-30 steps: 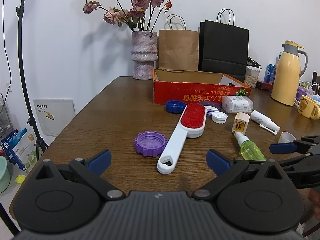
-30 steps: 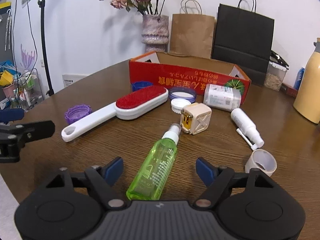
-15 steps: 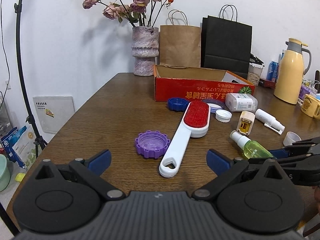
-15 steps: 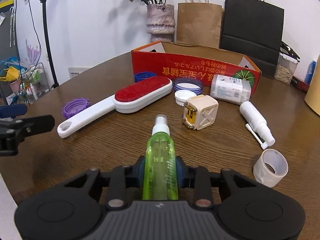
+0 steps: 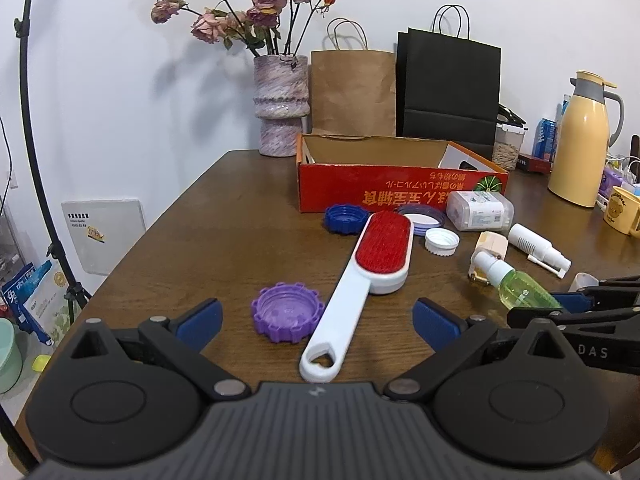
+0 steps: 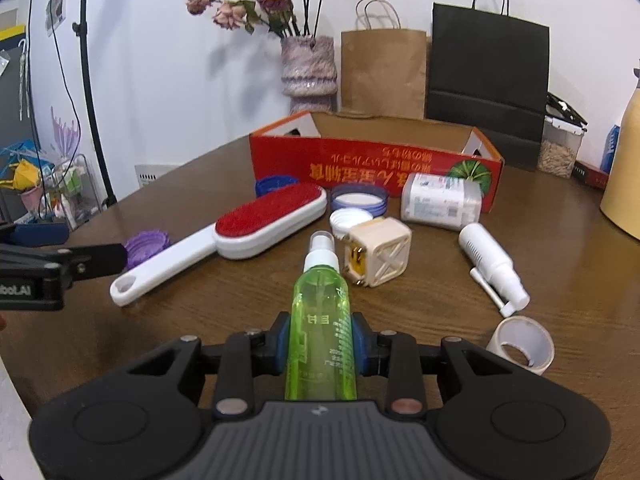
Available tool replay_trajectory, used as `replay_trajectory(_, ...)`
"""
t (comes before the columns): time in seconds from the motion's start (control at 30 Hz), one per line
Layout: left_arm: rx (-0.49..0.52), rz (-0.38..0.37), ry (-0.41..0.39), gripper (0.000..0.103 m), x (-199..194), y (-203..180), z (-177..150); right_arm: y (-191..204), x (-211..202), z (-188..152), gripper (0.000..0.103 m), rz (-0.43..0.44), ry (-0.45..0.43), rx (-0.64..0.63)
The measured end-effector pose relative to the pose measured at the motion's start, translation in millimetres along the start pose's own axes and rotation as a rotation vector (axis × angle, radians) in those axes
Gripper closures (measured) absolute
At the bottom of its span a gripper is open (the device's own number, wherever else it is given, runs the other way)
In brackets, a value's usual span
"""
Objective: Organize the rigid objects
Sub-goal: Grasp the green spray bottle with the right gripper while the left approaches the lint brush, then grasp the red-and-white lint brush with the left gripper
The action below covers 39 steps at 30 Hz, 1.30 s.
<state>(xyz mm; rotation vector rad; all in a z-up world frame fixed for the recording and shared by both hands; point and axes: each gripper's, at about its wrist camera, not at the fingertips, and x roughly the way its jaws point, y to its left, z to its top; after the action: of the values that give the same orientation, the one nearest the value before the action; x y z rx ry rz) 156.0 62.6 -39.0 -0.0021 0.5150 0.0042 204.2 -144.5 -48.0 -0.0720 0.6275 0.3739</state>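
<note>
The green spray bottle point(image 6: 321, 312) points nozzle-first toward the red cardboard box point(image 6: 372, 170), seemingly lifted off the table. In front of the box lie a red-faced white lint brush point(image 6: 236, 232), a blue cap point(image 5: 345, 219), a blue-rimmed lid point(image 6: 359, 199), a white cap point(image 6: 347, 219), a clear packet point(image 6: 440, 201), a cream cube point(image 6: 380, 257), a white spray bottle point(image 6: 490, 262) and, nearest, a purple cap point(image 5: 287, 312).

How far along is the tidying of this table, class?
Done: nothing visibly, as far as the red cardboard box shows. In hand: the right gripper clamps the green spray bottle. Left: lint brush, purple cap, white spray bottle and others.
</note>
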Motion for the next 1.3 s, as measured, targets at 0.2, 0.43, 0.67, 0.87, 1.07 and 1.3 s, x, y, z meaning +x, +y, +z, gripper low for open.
replay_trajectory(0.2, 0.012, 0.0, 0.006, 0.0, 9.6, -12.9, 11.6, -14.7, -5.9, 6.6, 0.073, 0.001, -0.038, 0.012)
replay_trajectory(0.43, 0.031, -0.004, 0.016, 0.0, 24.4, -29.8, 26.7, -38.9, -10.3, 16.6, 0.073, -0.008, -0.077, 0.035)
replay_trajectory(0.67, 0.046, -0.003, 0.037, 0.0, 47.5, -47.3, 44.6, -65.0, -6.6, 28.5, 0.073, -0.023, -0.101, 0.054)
replay_trajectory(0.87, 0.057, 0.006, 0.066, 0.0, 69.3, -57.7, 56.6, -85.5, 3.1, 39.6, 0.073, -0.029, -0.111, 0.068)
replay_trajectory(1.07, 0.07, 0.011, 0.09, 0.0, 87.8, -65.1, 63.6, -100.3, 13.8, 47.6, 0.073, -0.034, -0.11, 0.081)
replay_trajectory(1.3, 0.089, 0.01, 0.128, 0.0, 109.2, -72.2, 66.0, -111.4, 24.7, 51.9, 0.073, -0.036, -0.107, 0.089)
